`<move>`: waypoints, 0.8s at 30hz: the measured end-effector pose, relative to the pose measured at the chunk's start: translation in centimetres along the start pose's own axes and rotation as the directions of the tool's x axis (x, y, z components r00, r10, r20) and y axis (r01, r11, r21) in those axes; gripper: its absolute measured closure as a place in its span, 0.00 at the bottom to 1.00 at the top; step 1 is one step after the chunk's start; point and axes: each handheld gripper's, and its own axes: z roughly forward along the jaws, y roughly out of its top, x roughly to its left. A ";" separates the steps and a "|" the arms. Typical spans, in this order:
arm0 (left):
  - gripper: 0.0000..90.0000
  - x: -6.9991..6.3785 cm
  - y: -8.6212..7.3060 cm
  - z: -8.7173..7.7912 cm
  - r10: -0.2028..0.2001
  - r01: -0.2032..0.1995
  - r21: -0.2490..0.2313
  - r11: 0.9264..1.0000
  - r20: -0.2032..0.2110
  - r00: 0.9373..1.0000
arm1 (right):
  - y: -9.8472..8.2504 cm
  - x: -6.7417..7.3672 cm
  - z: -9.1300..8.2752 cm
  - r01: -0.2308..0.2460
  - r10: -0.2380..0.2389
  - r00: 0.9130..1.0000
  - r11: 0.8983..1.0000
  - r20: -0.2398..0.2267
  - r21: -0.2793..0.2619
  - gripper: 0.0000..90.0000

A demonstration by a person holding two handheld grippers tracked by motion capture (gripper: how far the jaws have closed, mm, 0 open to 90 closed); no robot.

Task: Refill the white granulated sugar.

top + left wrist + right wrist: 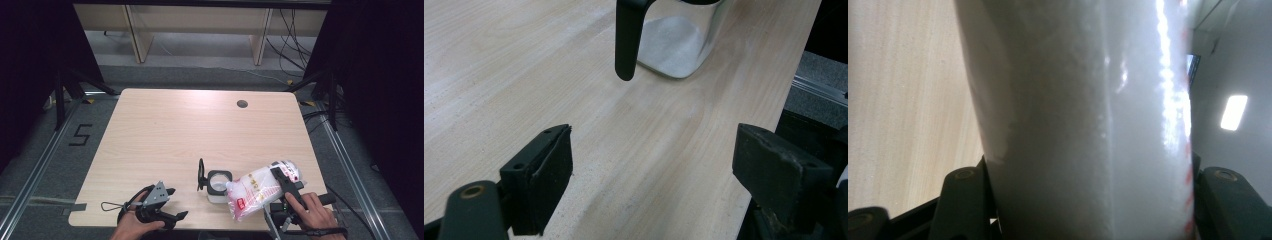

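A clear square container (219,183) with white granules in it stands near the table's front edge, its black hinged lid (201,175) swung up on its left side. My right gripper (276,186) is shut on a plastic bag of white granules (255,191) with a small red label. The bag lies tilted, its lower corner against the container's right side. In the right gripper view the bag (1083,115) sits between both jaws of the gripper (1093,200). My left gripper (176,204) stands open at the front left, holding nothing. In the left gripper view, the gripper (659,150) faces the container (676,42) and lid (626,42).
The wooden table (190,130) has a round cable hole (242,104) at the back right. Its front edge runs close under both hands. Metal rails, cables and wooden furniture legs lie on the floor beyond it.
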 end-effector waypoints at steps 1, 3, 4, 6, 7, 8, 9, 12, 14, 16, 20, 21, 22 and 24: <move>0.18 -0.1 0.0 0.0 -0.024 0.024 -0.003 1.000 0.000 1.000 | 0.0 -0.1 0.1 0.018 -0.018 1.000 1.000 0.009 -0.022 0.46; 0.18 0.0 0.0 0.1 -0.012 0.012 -0.011 1.000 -0.001 1.000 | 0.2 0.1 0.1 -0.029 0.029 1.000 0.999 0.000 -0.013 0.46; 0.18 0.0 0.0 0.1 -0.005 0.005 -0.010 1.000 0.000 1.000 | 0.2 0.0 0.2 -0.006 0.006 1.000 1.000 0.011 -0.027 0.46; 0.18 -0.2 -0.1 0.1 -0.029 0.029 -0.007 1.000 0.000 1.000 | 0.4 0.0 0.1 -0.010 0.010 1.000 1.000 -0.001 -0.017 0.46; 0.18 -0.2 -0.1 0.2 -0.036 0.036 -0.014 0.999 0.001 0.999 | 0.4 0.0 0.1 -0.010 0.010 1.000 1.000 -0.001 -0.019 0.46; 0.18 -0.1 0.0 0.1 -0.021 0.021 -0.001 1.000 0.000 1.000 | 0.4 0.1 0.3 -0.011 0.012 1.000 0.999 0.020 -0.047 0.46; 0.18 -0.2 0.0 0.1 -0.031 0.031 -0.007 0.999 0.000 1.000 | 0.3 0.2 0.3 -0.012 0.012 1.000 0.999 0.014 -0.032 0.46; 0.18 -0.2 -0.1 0.2 -0.037 0.037 -0.015 0.999 0.000 0.999 | 0.0 0.2 0.2 -0.029 0.029 1.000 1.000 0.001 -0.007 0.46; 0.18 -0.2 0.0 0.1 -0.030 0.030 -0.007 1.000 0.001 1.000 | -0.2 0.1 0.2 -0.042 0.042 0.999 0.999 -0.009 0.006 0.46; 0.18 -0.2 -0.1 0.1 -0.030 0.030 -0.006 1.000 0.000 1.000 | -0.4 0.1 0.2 -0.035 0.035 0.999 0.999 0.005 0.014 0.46; 0.18 -0.1 0.0 0.1 -0.020 0.020 0.003 1.000 0.000 1.000 | -0.3 -0.1 0.2 -0.001 0.001 1.000 1.000 0.012 -0.005 0.46; 0.18 -0.1 0.0 0.1 -0.019 0.019 0.003 1.000 0.000 1.000 | -0.2 0.2 0.2 -0.036 0.036 0.999 0.999 0.007 0.006 0.46; 0.18 -0.3 0.0 0.3 -0.042 0.042 -0.020 0.999 0.002 0.999 | -0.1 0.2 0.2 -0.021 0.021 1.000 1.000 0.019 -0.018 0.46; 0.18 -0.2 -0.1 0.2 -0.036 0.036 -0.014 0.999 0.000 0.999 | 0.1 0.0 0.1 -0.017 0.017 1.000 1.000 0.001 -0.016 0.46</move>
